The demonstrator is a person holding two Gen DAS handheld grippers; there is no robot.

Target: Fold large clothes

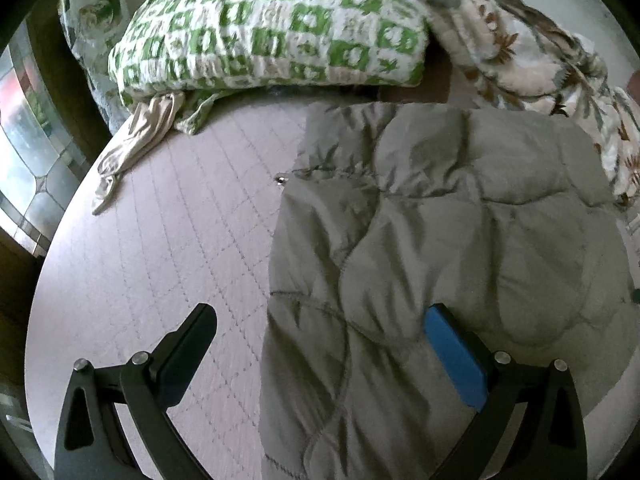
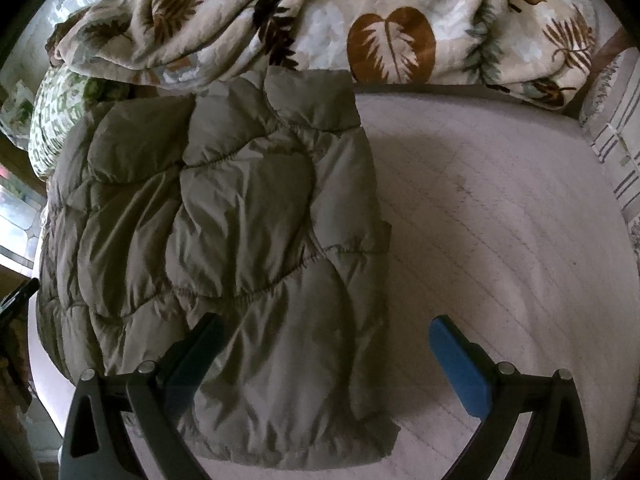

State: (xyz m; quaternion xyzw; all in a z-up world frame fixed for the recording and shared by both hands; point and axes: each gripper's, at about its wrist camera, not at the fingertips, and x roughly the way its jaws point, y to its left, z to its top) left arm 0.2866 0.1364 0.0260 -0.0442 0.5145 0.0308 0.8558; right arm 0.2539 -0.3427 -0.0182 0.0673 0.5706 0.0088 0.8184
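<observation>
Olive quilted puffer jacket (image 2: 224, 216) lying folded, puffy, creased, on pale quilted mattress (image 2: 500, 220). Left gripper (image 1: 320, 324) and right gripper (image 2: 326, 332) hovering above, fingers spread wide, holding nothing.

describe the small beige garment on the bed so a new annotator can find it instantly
Start at the pale quilted mattress in the left wrist view and go to its far-left corner, where the green-and-white checked pillow lies. The beige garment trails out from under that pillow toward the mattress edge. It is thin, plain and crumpled into a strip, unlike the puffy grey-olive quilted jacket.
</observation>
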